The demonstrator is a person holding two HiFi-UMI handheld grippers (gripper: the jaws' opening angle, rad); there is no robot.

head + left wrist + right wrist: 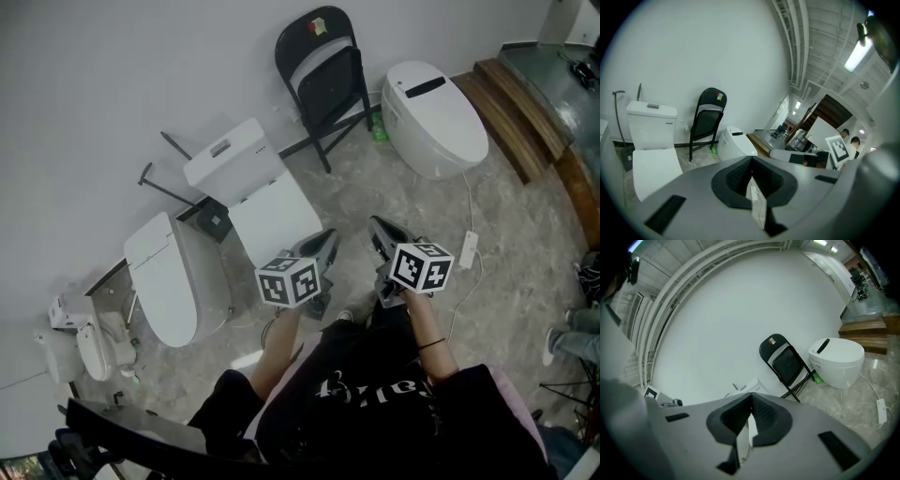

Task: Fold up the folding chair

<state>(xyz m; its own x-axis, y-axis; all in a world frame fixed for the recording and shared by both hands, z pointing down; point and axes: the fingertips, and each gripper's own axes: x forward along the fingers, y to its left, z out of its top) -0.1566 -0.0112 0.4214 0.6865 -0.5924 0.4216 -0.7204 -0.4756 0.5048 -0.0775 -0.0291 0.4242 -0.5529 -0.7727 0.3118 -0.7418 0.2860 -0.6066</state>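
The black folding chair [323, 70] stands against the white wall at the top of the head view, its seat tipped up close to the backrest and its legs spread on the floor. It also shows in the left gripper view as the chair [707, 123] and in the right gripper view as the chair [786, 363]. My left gripper [325, 246] and right gripper [379, 231] are held side by side in front of me, well short of the chair. Both are shut with nothing between the jaws, as the left gripper [751, 161] and right gripper [751, 399] show close up.
A white toilet with a tank [248, 187] stands left of the chair, and a tankless white toilet [436, 117] sits right of it. A third toilet [164, 277] lies further left. A wooden step [511, 112] and a white power strip [469, 248] are on the right.
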